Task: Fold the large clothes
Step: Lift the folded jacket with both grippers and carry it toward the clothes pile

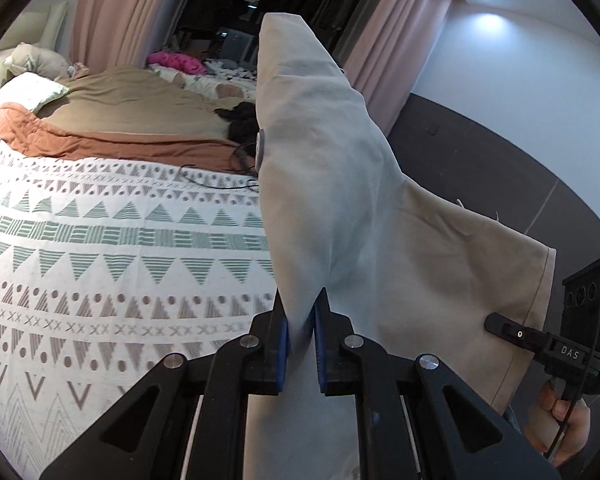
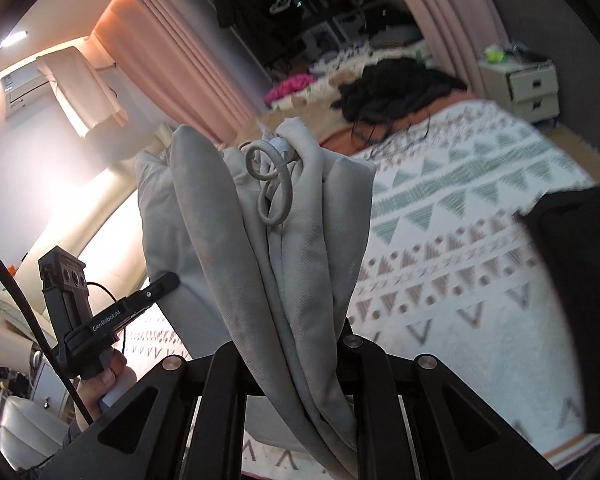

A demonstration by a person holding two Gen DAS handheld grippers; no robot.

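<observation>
Grey cloth, a big piece of clothing [image 1: 340, 184], hung up in the air between the two claws, above the bed cover [image 1: 120, 260] with its green and brown triangles. The left claw [image 1: 300, 344] was pressed together on one fold of the cloth, with the blue pads [image 1: 285, 344] squeezing it from both sides, and the cloth stood up tall just past its tips. The right claw [image 2: 300, 344] was pinching a thick bunch of the same cloth, with a looped cord [image 2: 272, 184] dangling just above its tips. Its tips were hidden by the folds, but the bunch sat tight between them. Each claw could be seen off to the side of the other, each held by a hand [image 1: 560, 412]. The cloth was not folded yet, I think. A few things could have gone wrong. The right bunch was fat and lumpy, so some layers could have slipped out if the claw was pulled hard. The left claw held only a thin edge, so a quick tug could have yanked it free. The loose cord could have caught on a claw. If the cloth dropped crooked, the fold would have been messy.
</observation>
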